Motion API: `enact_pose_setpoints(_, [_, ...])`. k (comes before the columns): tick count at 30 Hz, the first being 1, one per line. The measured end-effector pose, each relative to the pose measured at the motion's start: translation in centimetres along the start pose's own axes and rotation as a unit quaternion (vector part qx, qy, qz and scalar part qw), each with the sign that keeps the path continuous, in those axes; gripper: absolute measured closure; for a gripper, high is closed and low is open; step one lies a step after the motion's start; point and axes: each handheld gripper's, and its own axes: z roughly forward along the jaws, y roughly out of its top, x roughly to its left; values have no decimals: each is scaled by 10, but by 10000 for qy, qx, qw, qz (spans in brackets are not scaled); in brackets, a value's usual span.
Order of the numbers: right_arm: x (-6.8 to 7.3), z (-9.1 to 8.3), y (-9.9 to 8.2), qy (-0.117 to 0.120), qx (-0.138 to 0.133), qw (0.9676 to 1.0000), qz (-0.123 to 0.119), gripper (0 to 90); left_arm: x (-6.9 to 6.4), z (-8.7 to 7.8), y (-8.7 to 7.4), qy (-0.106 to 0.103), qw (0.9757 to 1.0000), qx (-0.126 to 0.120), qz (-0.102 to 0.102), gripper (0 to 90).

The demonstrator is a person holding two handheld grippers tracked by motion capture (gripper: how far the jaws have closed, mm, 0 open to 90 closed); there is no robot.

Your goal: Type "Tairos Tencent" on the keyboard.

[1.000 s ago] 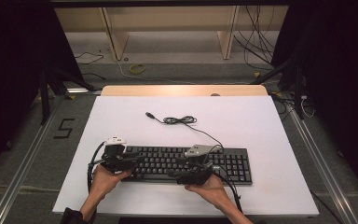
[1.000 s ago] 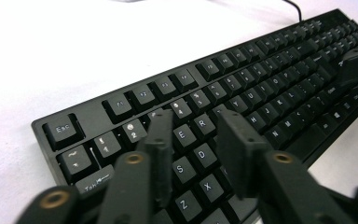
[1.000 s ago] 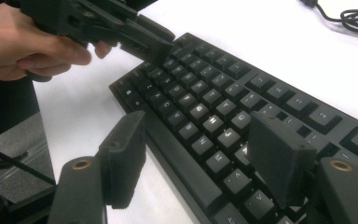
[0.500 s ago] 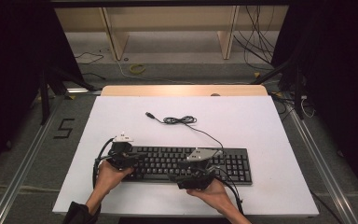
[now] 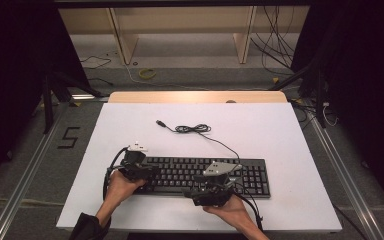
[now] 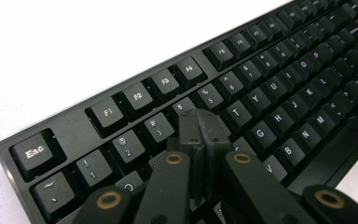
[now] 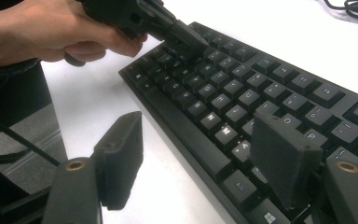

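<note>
The right gripper is held with its jaws wide apart, one over the bare white table, the other above the bottom letter row of the black plastic full-size keyboard. Farther off, the left gripper, jaws just closed together with nothing between, is pressed tip-down near the E key. A keypress seems in hand; lifting clear is called for next. Beyond the fingertips the keyboard's black cable is coiled.
</note>
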Motion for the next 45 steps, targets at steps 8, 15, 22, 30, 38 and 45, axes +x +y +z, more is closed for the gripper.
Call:
enact_pose_setpoints(8, [1, -1, 0, 1, -3, 10000, -18, 356, -2, 3, -2, 49, 9999, 80, -97, 898])
enact_pose_setpoints(15, [0, -3, 0, -35, -37, 10000, -4, 357, -4, 1, -2, 86, 9999, -19, -80, 894])
enact_pose_setpoints(22, [-1, -2, 1, -33, -42, 10000, 23, 357, -2, -13, 0, -35, 9994, -297, -172, 822])
enact_pose_setpoints(30, [-2, -2, 2, -43, -53, 10000, 19, 359, -2, -22, -2, -219, 9979, -546, -260, 747])
enact_pose_setpoints(38, [-3, -1, 4, -43, -65, 10000, 35, 360, -5, -29, -6, -389, 9963, -708, -279, 628])
enact_pose_setpoints(45, [-5, -2, 6, -74, -88, 9999, 48, 367, -8, -38, -11, -426, 9948, -876, -302, 558])
